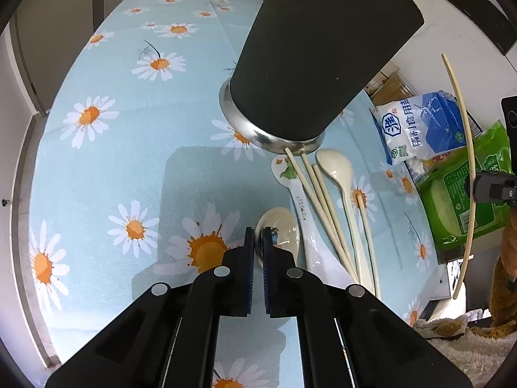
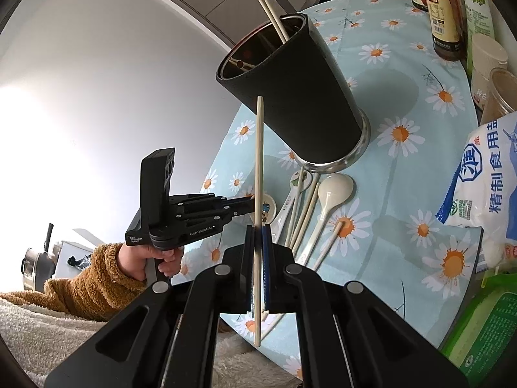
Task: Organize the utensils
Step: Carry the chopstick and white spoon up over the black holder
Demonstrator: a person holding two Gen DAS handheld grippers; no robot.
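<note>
Only rightward: 2 chopsticks (image 2: 270,16) in holder (image 2: 290,97)

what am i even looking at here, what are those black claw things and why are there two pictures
Those black claws are hand-held grippers, one in each of a person's hands, each with a wide-angle camera looking along its two fingers. So each picture is one gripper's own view.

The left gripper is shut on the rim of a decorated spoon lying on the daisy tablecloth. The right gripper is shut on a single chopstick, held upright in the air.

On the cloth stands a black utensil holder with two chopsticks already in it. Beside its base lie loose chopsticks, a cream spoon and a white spoon. A salt bag sits to one side.
</note>
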